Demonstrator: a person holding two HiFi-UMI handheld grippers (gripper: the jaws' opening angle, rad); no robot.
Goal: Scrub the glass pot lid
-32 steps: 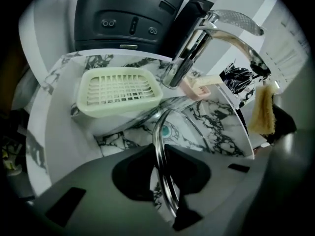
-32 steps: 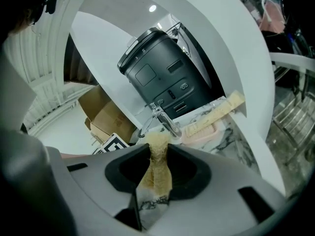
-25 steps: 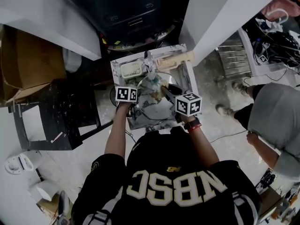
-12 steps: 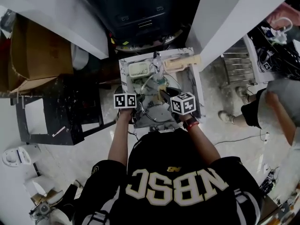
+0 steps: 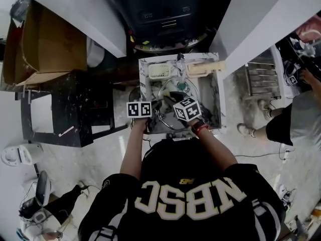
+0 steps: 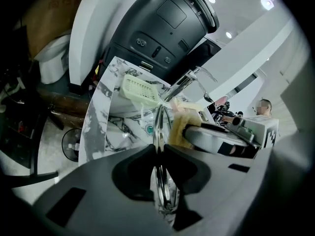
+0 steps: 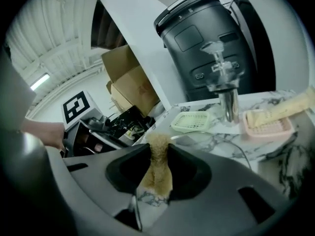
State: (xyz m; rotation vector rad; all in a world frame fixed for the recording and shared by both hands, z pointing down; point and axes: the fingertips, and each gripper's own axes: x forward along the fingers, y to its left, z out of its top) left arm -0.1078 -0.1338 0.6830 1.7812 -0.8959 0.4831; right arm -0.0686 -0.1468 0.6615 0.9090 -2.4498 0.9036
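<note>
The glass pot lid (image 5: 167,88) stands on edge over the marble sink (image 5: 214,92). My left gripper (image 5: 152,109) is shut on its metal rim, which runs edge-on between the jaws of that left gripper (image 6: 158,149) as the lid (image 6: 158,124). My right gripper (image 5: 176,103) is shut on a tan scrubbing sponge (image 7: 158,167), held against the lid's right face. The sponge (image 6: 179,128) shows beside the lid, with the right gripper (image 6: 221,139) behind it. From the right gripper (image 7: 158,149), the lid's rim (image 7: 242,149) arcs off to the right.
A green soap dish (image 5: 159,71) and a pink dish with a tan brush (image 5: 204,67) flank the faucet (image 7: 225,97) at the sink's back. A black appliance (image 5: 165,14) stands behind. A cardboard box (image 5: 50,46) and black rack (image 5: 70,109) are left, a person (image 5: 296,119) right.
My right gripper has moved left with the sponge, closing in on the lid and the left gripper. The left gripper has lifted and rolled the lid a little. The person at right has stepped away.
</note>
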